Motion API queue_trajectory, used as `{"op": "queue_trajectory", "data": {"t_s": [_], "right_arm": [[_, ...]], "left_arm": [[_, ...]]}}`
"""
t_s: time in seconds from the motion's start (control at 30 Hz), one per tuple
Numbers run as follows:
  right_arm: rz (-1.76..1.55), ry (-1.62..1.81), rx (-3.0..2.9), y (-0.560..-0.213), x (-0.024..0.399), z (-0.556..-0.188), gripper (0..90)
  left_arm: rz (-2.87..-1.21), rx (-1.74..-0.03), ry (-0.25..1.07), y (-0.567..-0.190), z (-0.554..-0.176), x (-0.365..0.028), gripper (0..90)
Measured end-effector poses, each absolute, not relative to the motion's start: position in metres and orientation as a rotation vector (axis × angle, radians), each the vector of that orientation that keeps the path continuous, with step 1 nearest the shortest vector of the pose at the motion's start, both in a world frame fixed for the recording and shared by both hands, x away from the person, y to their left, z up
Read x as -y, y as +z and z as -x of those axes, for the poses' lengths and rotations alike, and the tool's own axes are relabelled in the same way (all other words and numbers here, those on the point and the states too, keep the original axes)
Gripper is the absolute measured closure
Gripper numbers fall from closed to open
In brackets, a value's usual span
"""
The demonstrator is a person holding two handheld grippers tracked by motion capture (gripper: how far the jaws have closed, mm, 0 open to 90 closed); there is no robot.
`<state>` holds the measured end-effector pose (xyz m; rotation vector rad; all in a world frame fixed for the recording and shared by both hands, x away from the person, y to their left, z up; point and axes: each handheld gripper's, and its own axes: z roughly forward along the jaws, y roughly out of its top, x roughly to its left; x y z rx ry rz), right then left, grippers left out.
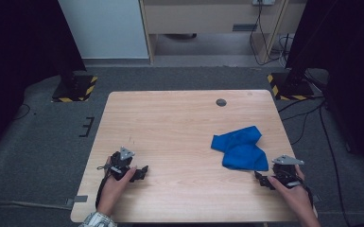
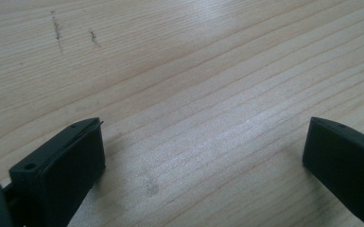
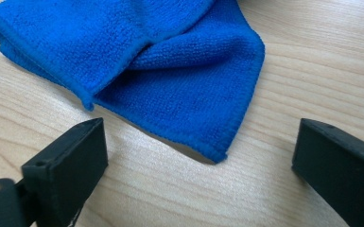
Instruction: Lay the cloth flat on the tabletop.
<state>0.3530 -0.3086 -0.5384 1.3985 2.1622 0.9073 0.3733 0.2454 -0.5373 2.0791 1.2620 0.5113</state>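
Observation:
A crumpled blue cloth (image 1: 241, 147) lies on the right half of the wooden table (image 1: 179, 127). In the right gripper view the blue cloth (image 3: 170, 71) is folded over itself, one corner pointing toward the jaws. My right gripper (image 1: 261, 178) rests low at the table's near right, just short of that corner, jaws wide apart with nothing between them; the same right gripper (image 3: 201, 165) shows bare wood in its gap. My left gripper (image 1: 142, 172) sits at the near left, held by a hand, and the left gripper (image 2: 203, 161) is open over bare wood.
A small dark round mark (image 1: 221, 102) sits near the table's far edge. Black stands with yellow-striped bases (image 1: 74, 89) flank the far corners on grey carpet. Cables (image 1: 307, 113) run on the floor at the right.

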Motion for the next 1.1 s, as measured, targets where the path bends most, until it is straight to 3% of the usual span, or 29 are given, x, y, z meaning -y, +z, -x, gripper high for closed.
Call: {"op": "queue_trajectory", "data": {"t_s": [0.37, 0.53, 0.7, 0.9, 1.1], "right_arm": [[-1.402, 0.903, -2.161, -0.538, 0.308, -0.354, 3.1], [-1.334, 0.956, -2.143, -0.527, 0.31, -0.357, 14.8], [-1.239, 1.037, -2.096, -0.507, 0.299, -0.359, 18.7], [-1.187, 1.113, -2.133, -0.494, 0.274, -0.384, 17.9], [-1.206, 1.049, -2.235, -0.512, 0.251, -0.414, 12.6]], "left_arm": [[-2.082, -1.264, 0.512, -0.537, -0.374, -0.245, 0.0], [-2.087, -1.254, 0.508, -0.537, -0.375, -0.246, 0.0], [-2.091, -1.246, 0.505, -0.537, -0.375, -0.246, 0.0], [-2.089, -1.248, 0.506, -0.537, -0.375, -0.246, 0.0], [-2.089, -1.25, 0.507, -0.537, -0.375, -0.246, 0.0]]}}
